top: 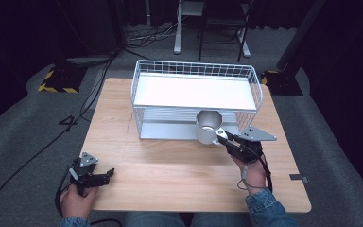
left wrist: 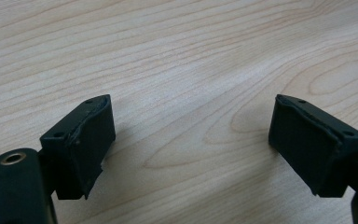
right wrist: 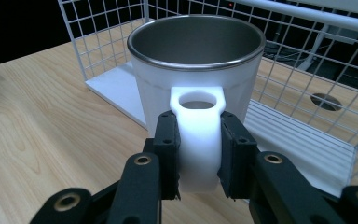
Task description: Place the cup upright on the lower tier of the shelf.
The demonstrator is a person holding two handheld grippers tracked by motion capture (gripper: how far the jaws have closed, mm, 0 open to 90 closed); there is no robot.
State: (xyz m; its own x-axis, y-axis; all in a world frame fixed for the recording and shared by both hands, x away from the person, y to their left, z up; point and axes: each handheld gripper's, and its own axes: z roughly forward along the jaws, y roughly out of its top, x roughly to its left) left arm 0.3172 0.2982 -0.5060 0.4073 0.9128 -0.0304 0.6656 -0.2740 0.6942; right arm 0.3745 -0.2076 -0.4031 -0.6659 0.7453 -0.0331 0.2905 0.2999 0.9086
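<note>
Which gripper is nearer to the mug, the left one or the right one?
Right. The right gripper is clamped on the handle of the mug. The left gripper is open, far from it, at the table's near left corner.

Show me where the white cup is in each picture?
High view: the white cup is right of centre, at the front of the wire rack, its handle clamped by the right gripper.
Left gripper view: no cup here, just the table between the open jaws.
Right gripper view: the cup sits centre, handle pinched between the jaws.
Shared landmark: the light wooden table.
</note>
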